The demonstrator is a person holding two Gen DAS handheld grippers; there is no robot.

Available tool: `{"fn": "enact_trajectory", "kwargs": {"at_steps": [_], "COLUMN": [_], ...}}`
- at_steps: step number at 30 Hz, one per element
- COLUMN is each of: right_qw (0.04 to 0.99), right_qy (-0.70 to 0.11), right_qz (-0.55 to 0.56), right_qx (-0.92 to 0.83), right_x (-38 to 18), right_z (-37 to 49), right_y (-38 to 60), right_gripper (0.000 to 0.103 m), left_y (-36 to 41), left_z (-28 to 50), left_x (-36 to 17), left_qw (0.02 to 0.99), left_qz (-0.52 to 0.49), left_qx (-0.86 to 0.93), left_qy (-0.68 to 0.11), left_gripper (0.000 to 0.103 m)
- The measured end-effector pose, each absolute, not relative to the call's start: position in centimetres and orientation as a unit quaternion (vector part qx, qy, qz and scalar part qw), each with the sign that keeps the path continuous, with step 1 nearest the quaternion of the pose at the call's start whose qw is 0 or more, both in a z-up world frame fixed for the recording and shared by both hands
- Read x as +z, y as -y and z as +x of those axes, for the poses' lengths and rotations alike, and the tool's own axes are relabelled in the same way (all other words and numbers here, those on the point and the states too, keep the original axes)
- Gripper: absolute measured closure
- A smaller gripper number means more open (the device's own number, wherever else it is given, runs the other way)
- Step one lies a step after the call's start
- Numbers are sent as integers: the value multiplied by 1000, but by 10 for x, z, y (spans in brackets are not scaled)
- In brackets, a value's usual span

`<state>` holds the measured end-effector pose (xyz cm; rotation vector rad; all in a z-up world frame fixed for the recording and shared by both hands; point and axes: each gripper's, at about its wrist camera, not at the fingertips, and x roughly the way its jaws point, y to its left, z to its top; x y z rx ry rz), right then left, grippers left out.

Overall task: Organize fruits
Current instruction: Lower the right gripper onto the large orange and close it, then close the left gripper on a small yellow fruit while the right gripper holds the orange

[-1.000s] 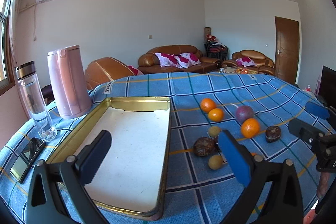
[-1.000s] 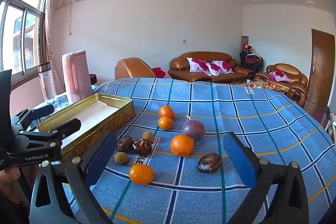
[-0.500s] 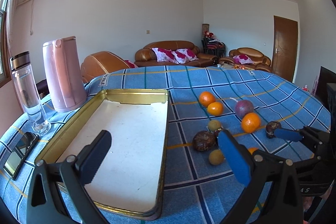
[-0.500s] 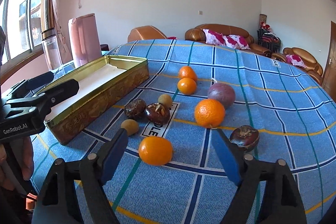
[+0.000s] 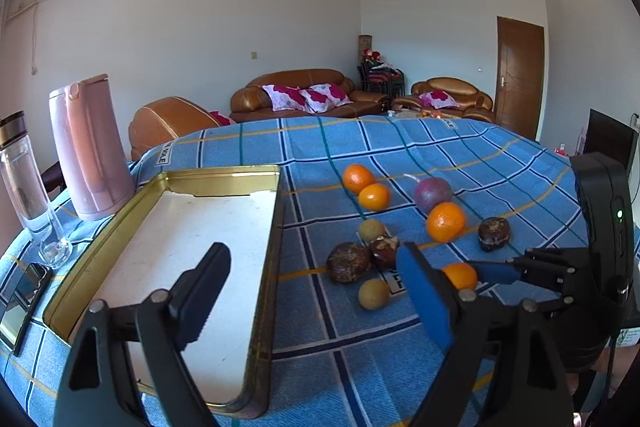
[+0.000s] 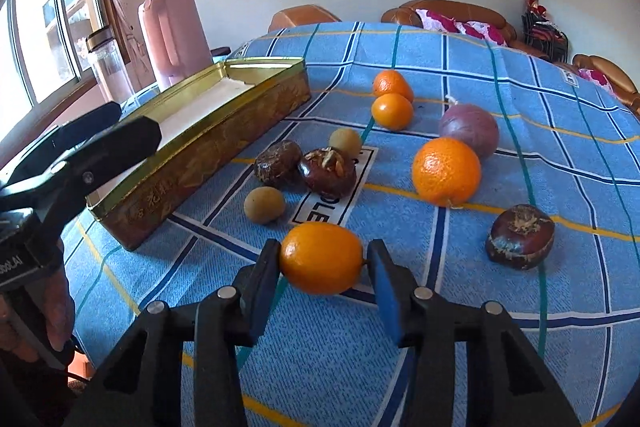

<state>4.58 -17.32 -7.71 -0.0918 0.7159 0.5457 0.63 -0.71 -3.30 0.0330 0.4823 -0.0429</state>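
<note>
We see a woven checked cloth point(image 6: 460, 327) over the surface. The tin tray point(image 6: 200, 151) looks like glossy gold metal, embossed outside. The nearest orange point(image 6: 322, 258) has smooth, shiny peel.

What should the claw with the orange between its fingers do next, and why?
Probably finish squeezing, then lift. The right gripper is closing around the nearest orange, which sits on the blue cloth, and the gold tin nearby is empty.

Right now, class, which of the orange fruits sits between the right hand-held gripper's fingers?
The oval orange fruit nearest the camera; the right hand-held gripper is closing around it. The other three lie farther away.
</note>
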Motion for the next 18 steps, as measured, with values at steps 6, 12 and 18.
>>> {"fn": "enact_trajectory", "kwargs": {"at_steps": [6, 12, 18], "right_qw": [912, 913, 909], "right_qy": [-342, -339, -342], "right_qz": [-28, -9, -1], "right_qx": [226, 226, 238], "right_x": [-73, -73, -74], "right_z": [52, 56, 57], "right_y": [202, 214, 216], "right_gripper": [57, 56, 56], "left_y": [32, 50, 46], "left_z": [20, 42, 61], "left_x": [-40, -60, -77], "left_qw": [961, 940, 922], "left_qz": [31, 45, 14], "left_qx": [-52, -71, -81], "left_qy": [-269, -330, -377], "left_gripper": [28, 48, 61]}}
